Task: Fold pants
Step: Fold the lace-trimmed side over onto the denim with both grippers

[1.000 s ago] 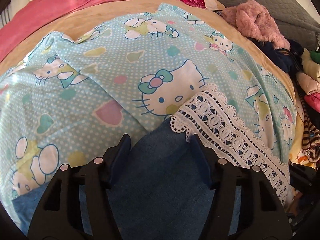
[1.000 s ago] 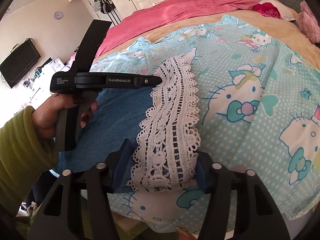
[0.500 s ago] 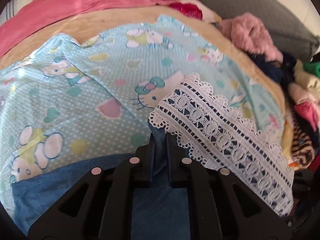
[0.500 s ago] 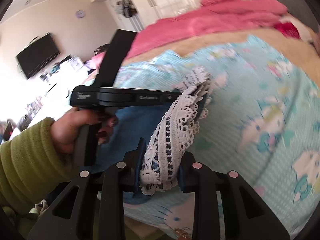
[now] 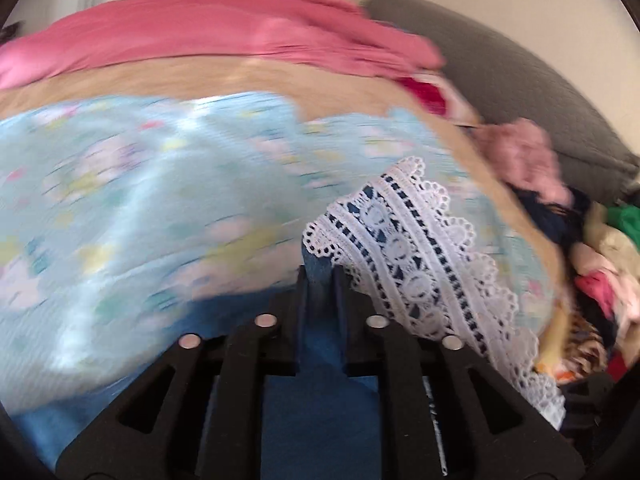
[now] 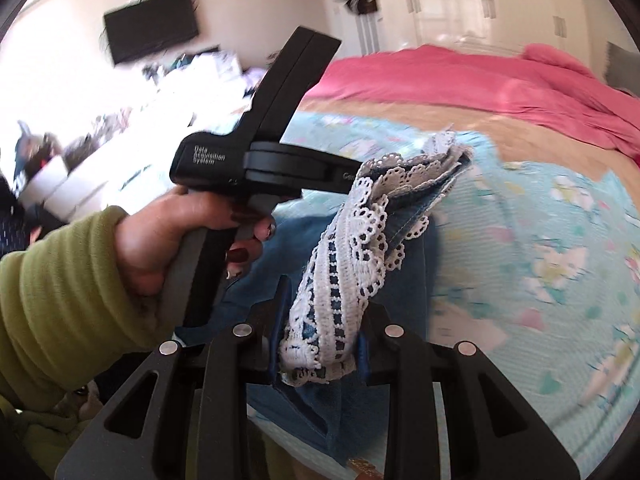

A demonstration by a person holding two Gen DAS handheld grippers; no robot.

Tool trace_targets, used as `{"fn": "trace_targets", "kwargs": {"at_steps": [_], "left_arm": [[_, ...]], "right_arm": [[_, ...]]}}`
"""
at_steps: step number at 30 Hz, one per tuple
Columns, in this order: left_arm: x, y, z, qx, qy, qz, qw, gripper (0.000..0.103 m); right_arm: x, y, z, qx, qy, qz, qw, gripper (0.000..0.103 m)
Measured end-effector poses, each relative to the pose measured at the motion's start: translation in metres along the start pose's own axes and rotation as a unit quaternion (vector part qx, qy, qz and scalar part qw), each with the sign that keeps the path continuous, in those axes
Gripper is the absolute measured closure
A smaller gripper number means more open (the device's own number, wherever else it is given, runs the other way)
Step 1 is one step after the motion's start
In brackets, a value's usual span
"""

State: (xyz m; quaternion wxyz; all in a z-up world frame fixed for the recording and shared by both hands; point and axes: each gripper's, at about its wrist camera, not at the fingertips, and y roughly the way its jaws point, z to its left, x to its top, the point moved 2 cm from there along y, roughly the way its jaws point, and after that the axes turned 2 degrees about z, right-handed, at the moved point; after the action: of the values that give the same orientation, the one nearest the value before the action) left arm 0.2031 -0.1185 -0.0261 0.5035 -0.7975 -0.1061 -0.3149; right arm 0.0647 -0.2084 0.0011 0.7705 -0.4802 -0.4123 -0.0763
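Observation:
Blue denim pants [image 5: 320,420] with a white lace hem [image 5: 412,256] hang lifted off a pale blue cartoon-print sheet [image 5: 140,200]. My left gripper [image 5: 320,276] pinches a fold of the denim beside the lace; its jaws are opening slightly while the pads still press the cloth. In the right wrist view, my right gripper [image 6: 320,320] is shut on the bunched lace hem [image 6: 344,264], with denim [image 6: 408,208] draped behind it. The left gripper's black body [image 6: 256,168] is held by a hand [image 6: 160,240] in a green sleeve, its tips hidden behind the lace.
A pink blanket [image 5: 200,32] lies across the far side of the bed. A grey headboard cushion [image 5: 500,80] and a heap of mixed clothes [image 5: 600,260] are at the right. A wall TV [image 6: 152,36] and cluttered furniture stand beyond the bed's left edge.
Both grippers went from open around the hem to closed on it, then lifted it up and across the bed. The lace now hangs bunched between them; the view is motion-blurred.

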Motion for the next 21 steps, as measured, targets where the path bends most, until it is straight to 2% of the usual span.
{"fn": "trace_targets", "kwargs": {"at_steps": [2, 3, 6, 9, 10, 11, 12, 14, 16, 17, 19, 21], "left_arm": [[-0.009, -0.01, 0.023, 0.056, -0.013, -0.012, 0.9983, 0.093], [-0.015, -0.018, 0.04, 0.067, -0.036, -0.017, 0.997, 0.093], [-0.034, -0.044, 0.082, 0.037, -0.125, -0.041, 0.9907, 0.093], [-0.051, -0.063, 0.109, 0.019, -0.173, -0.06, 0.9829, 0.093], [-0.055, -0.067, 0.116, 0.01, -0.187, -0.064, 0.9803, 0.089], [-0.06, -0.07, 0.122, -0.009, -0.205, -0.065, 0.9765, 0.086], [-0.064, -0.069, 0.126, -0.023, -0.215, -0.064, 0.9741, 0.081], [-0.067, -0.068, 0.124, -0.039, -0.219, -0.062, 0.9729, 0.079], [-0.067, -0.064, 0.122, -0.044, -0.215, -0.058, 0.9739, 0.076], [-0.066, -0.061, 0.117, -0.055, -0.213, -0.054, 0.9741, 0.074], [-0.068, -0.055, 0.114, -0.062, -0.208, -0.048, 0.975, 0.071], [-0.066, -0.048, 0.108, -0.06, -0.201, -0.037, 0.9771, 0.065]], "right_arm": [[0.0, 0.023, 0.012, 0.005, -0.013, 0.025, 1.0, 0.077], [-0.003, 0.037, 0.021, 0.003, -0.028, 0.041, 0.999, 0.077], [-0.014, 0.059, 0.047, 0.002, -0.062, 0.071, 0.996, 0.076], [-0.022, 0.073, 0.071, 0.02, -0.085, 0.088, 0.992, 0.067], [-0.024, 0.074, 0.079, 0.027, -0.098, 0.09, 0.991, 0.058], [-0.024, 0.073, 0.083, 0.032, -0.109, 0.088, 0.99, 0.054], [-0.024, 0.069, 0.089, 0.047, -0.118, 0.085, 0.988, 0.055], [-0.018, 0.06, 0.087, 0.065, -0.124, 0.076, 0.987, 0.054], [-0.01, 0.041, 0.08, 0.066, -0.123, 0.054, 0.989, 0.045], [-0.006, 0.034, 0.074, 0.06, -0.12, 0.044, 0.99, 0.044], [0.004, 0.022, 0.05, 0.03, -0.106, 0.021, 0.994, 0.039], [0.013, 0.021, 0.02, -0.01, -0.082, 0.013, 0.997, 0.039]]}}
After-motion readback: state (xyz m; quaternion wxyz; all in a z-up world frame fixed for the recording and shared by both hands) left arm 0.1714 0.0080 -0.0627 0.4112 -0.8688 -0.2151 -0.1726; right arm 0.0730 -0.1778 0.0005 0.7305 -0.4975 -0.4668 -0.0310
